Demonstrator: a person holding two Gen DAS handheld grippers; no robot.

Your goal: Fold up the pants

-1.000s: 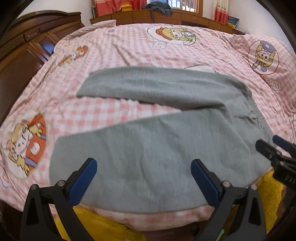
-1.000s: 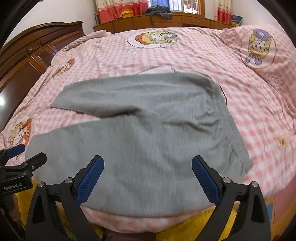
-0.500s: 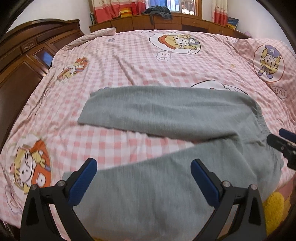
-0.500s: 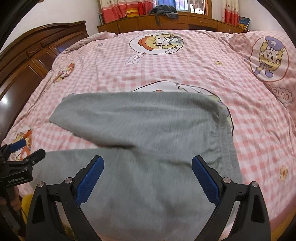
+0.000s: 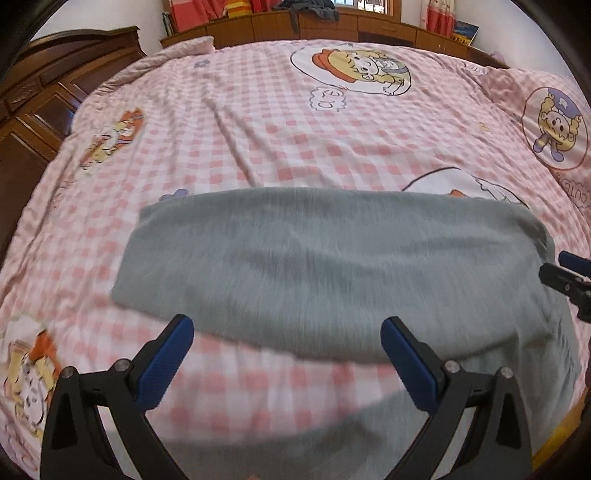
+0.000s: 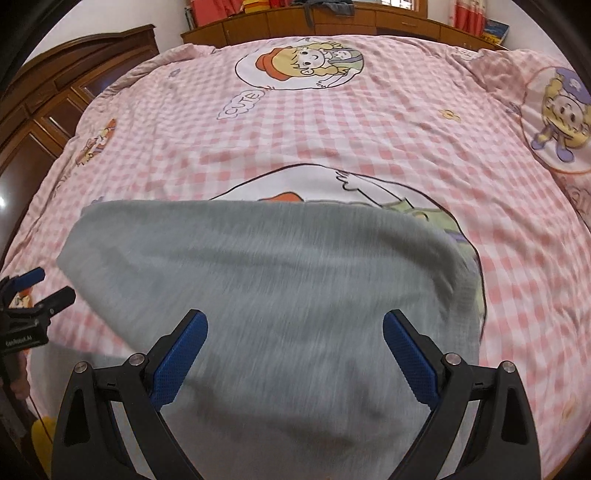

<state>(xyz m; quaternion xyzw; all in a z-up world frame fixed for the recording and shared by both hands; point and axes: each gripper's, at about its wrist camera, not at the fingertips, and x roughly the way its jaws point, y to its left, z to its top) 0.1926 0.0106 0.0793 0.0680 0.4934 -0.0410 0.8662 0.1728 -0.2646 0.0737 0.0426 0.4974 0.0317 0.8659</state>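
Grey pants (image 5: pixel 332 266) lie spread flat on the pink checked bed cover (image 5: pixel 258 122), legs pointing left, waist at the right. In the left wrist view my left gripper (image 5: pixel 288 354) is open and empty above the gap between the two legs. In the right wrist view the pants (image 6: pixel 277 280) fill the near half and my right gripper (image 6: pixel 295 343) is open and empty above the seat of the pants. Each gripper shows at the edge of the other's view: the right one (image 5: pixel 569 273), the left one (image 6: pixel 37 291).
Dark wooden wardrobe (image 5: pixel 44 110) stands left of the bed. A wooden cabinet (image 5: pixel 332 22) with clothes on top runs along the far wall under red curtains. A pillow (image 5: pixel 554 122) with a cartoon print lies at the far right.
Both grippers have moved forward over the bed and closer to the pants; the near leg has slid down out of most of the view. Both stay open.
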